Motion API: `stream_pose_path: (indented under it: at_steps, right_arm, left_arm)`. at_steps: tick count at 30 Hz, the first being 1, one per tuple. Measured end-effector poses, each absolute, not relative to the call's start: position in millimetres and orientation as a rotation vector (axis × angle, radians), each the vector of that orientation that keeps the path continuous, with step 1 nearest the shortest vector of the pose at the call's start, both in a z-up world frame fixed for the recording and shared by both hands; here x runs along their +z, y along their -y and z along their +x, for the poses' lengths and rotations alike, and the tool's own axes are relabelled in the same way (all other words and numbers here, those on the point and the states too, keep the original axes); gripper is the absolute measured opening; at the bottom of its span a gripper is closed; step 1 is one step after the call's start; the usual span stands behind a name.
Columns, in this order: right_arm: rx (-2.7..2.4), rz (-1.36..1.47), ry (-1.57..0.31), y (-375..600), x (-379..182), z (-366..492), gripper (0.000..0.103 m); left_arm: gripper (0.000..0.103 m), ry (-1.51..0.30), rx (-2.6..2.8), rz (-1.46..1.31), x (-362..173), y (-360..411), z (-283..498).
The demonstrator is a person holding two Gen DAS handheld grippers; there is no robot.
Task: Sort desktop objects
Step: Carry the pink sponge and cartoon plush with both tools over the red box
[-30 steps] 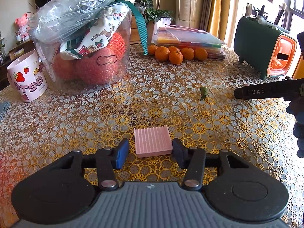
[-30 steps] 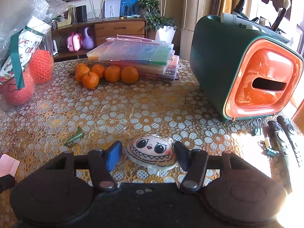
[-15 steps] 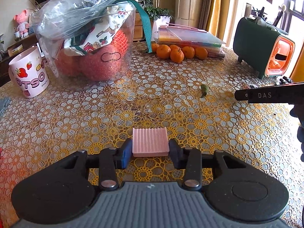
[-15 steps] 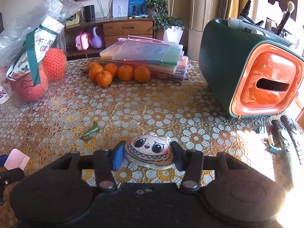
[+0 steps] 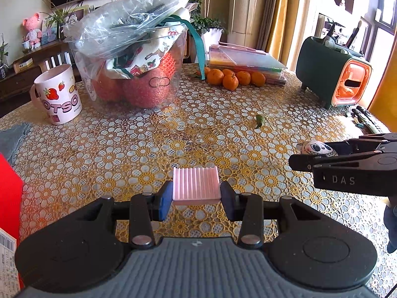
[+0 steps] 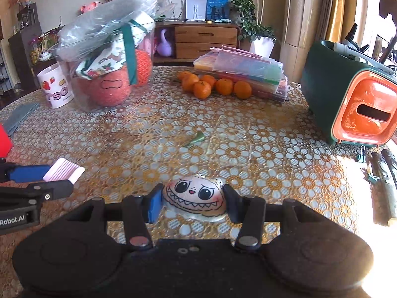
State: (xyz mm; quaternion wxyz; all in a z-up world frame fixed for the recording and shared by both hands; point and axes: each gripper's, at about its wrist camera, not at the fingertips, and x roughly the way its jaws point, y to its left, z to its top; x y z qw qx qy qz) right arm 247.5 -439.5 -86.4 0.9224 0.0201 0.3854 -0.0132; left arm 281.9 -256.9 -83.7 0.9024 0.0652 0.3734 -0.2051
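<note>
In the left wrist view my left gripper [image 5: 196,197] is shut on a pink ribbed block [image 5: 196,185], held a little above the flowered tablecloth [image 5: 124,149]. The right wrist view shows my right gripper [image 6: 193,202] shut on a small soft pouch with a cartoon toothy face [image 6: 194,196], also lifted off the cloth. Each gripper appears in the other's view: the right gripper [image 5: 301,160] with the face pouch [image 5: 317,147] at the right edge, the left gripper [image 6: 63,177] with the pink block [image 6: 64,172] at the left edge.
A clear tub [image 5: 131,74] with bags and red mesh balls stands at back left beside a strawberry mug [image 5: 58,94]. Several oranges [image 5: 230,78] lie by stacked plastic cases [image 5: 245,62]. A green-and-orange organiser [image 6: 347,94] sits right, pens and clips [image 6: 379,173] near it. A green scrap [image 6: 196,139] lies mid-table.
Both grippers closed on their objects, the left on the pink block and the right on the face pouch, then lifted them off the cloth and drew back, nearer each other.
</note>
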Motion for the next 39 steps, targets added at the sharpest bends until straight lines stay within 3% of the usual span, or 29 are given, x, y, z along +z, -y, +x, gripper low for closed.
stream_pose_path:
  at_steps: [39]
  right_arm:
    - [0.32,-0.031,-0.68,240,21,122,0.049]
  left_arm:
    - [0.04,-0.707,-0.343,0.061,22,61,169]
